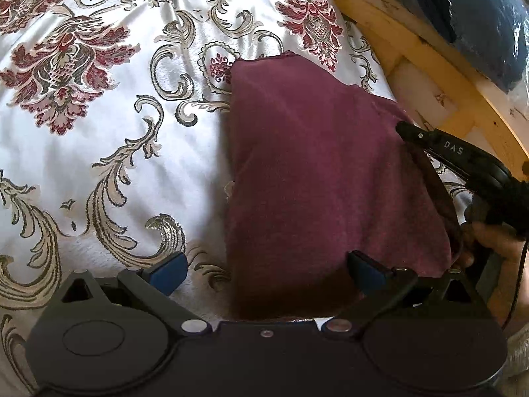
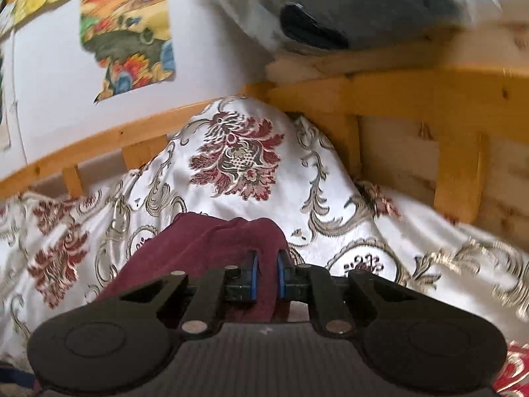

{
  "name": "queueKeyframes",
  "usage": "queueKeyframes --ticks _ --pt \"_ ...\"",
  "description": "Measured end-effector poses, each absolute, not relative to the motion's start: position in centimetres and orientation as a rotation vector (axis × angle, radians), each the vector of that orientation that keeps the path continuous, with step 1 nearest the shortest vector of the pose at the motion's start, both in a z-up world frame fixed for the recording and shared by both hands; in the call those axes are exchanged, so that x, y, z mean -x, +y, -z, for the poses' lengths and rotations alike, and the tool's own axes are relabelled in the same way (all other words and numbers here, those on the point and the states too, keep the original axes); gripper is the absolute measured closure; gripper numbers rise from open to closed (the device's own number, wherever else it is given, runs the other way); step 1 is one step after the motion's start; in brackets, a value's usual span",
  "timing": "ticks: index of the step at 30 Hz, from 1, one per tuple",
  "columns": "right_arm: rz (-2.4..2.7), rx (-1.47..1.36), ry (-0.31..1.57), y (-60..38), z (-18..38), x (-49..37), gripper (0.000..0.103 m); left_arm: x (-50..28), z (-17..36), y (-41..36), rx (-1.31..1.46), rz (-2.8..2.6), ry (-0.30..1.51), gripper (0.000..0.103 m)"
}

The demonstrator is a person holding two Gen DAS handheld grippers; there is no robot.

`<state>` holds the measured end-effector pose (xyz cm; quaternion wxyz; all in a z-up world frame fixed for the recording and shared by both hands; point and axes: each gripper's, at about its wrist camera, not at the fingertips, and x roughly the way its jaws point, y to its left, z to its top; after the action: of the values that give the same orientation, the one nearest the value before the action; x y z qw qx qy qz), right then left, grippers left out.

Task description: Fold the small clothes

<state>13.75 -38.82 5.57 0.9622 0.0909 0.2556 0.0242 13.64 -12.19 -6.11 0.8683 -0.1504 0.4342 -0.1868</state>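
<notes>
The maroon garment (image 1: 317,172) lies on the bed's white floral bedspread (image 1: 109,139), close to the wooden bed frame (image 1: 429,66). The left tool (image 1: 264,268) tilts down over the near edge of the cloth with its blue-padded fingers (image 1: 172,266) spread wide, one over the bedspread and one over the garment, pinching nothing. The right tool (image 2: 267,276) points shallowly downward at the garment's right side, its blue pads (image 2: 254,274) drawn close and pinching a raised fold of the maroon fabric. A hand (image 1: 489,241) grips its handle. A dark blue bundle in clear plastic (image 1: 479,23) sits beyond the frame.
</notes>
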Motion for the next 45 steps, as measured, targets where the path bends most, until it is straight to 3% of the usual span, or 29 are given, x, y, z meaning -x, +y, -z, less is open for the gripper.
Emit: queueKeyframes --ticks 4,6,10,12,14,21,32,37,39,40,45 --pt "-0.071 -0.314 0.532 -40.1 -5.2 -13.7 0.083 -13.6 6.3 -12.1 0.313 0.393 0.909 0.001" --pt "-0.078 -0.375 0.529 -41.0 -5.1 -13.5 0.06 -13.6 6.3 -12.0 0.312 0.394 0.911 0.001" --pt "-0.098 -0.432 0.523 -41.4 -4.9 -13.5 0.05 -13.5 6.3 -12.1 0.304 0.397 0.91 0.001" --pt "-0.116 -0.443 0.517 -41.4 -4.9 -13.7 0.036 -13.5 6.3 -12.1 0.303 0.396 0.91 0.001" --pt "-0.137 -0.457 0.515 -41.4 -4.8 -13.9 0.029 -13.6 6.2 -12.2 0.3 0.395 0.909 0.001" --pt "-0.125 -0.383 0.524 -40.4 -4.9 -13.9 0.014 -13.6 6.2 -12.1 0.3 0.397 0.91 0.001" --pt "-0.099 -0.458 0.551 -42.1 -3.9 -15.7 0.013 -14.3 6.2 -11.2 0.351 0.434 0.934 0.001" --pt "-0.116 -0.332 0.61 -40.3 -3.6 -16.8 0.026 -15.8 5.8 -9.4 0.499 0.531 0.928 0.001" --pt "-0.142 -0.356 0.627 -40.1 -3.4 -16.9 0.041 -16.6 5.7 -9.4 0.497 0.543 0.917 0.001" --pt "-0.154 -0.377 0.633 -40.1 -3.3 -16.9 0.043 -17.2 5.9 -9.6 0.488 0.538 0.926 0.002" --pt "-0.159 -0.435 0.622 -40.6 -3.5 -16.5 0.065 -19.2 7.4 -10.4 0.525 0.549 1.024 0.016"
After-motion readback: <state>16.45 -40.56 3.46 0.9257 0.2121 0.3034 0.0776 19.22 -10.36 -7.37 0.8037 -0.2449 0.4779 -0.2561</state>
